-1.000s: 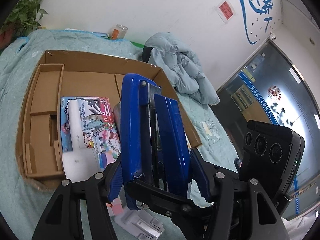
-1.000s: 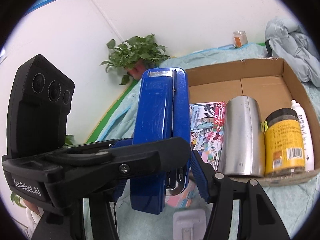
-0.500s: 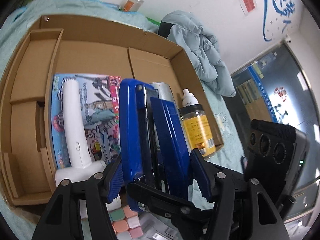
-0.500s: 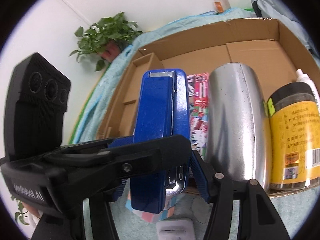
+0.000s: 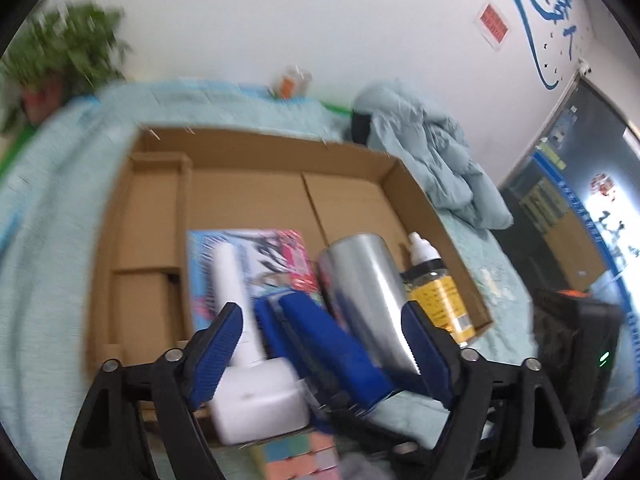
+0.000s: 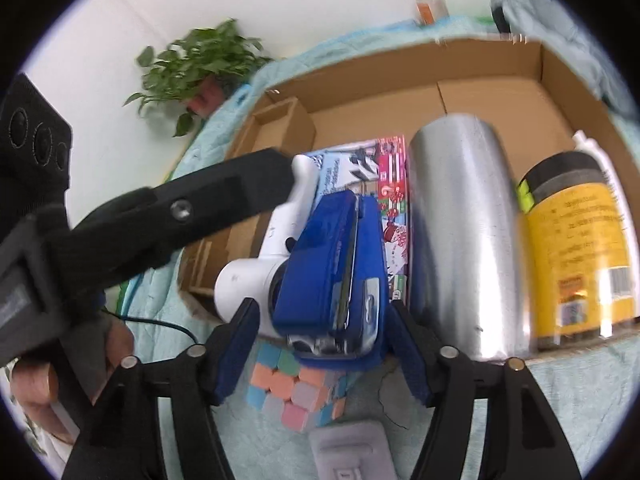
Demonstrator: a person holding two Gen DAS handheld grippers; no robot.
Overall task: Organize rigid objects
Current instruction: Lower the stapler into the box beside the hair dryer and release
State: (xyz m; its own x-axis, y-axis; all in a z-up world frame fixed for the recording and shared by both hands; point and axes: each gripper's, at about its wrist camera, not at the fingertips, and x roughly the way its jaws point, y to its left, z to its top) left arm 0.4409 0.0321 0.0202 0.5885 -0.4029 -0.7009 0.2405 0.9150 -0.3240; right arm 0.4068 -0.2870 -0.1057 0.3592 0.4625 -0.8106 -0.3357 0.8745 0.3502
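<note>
A: Blue stapler, where is it?
B: Lying tilted at the near edge of the cardboard box, on the picture book, beside the white handheld device and steel cup.
A: Fingers?
B: Left gripper has just spread wide; right gripper has just opened too. The stapler sits between, unpressed.

We see potted plant against white wall, far left. Pale teal quilt covers surface. Small orange-labelled jar at back edge by wall. Crumpled light-blue jacket right of it. Blue lettering and red notice on wall.
</note>
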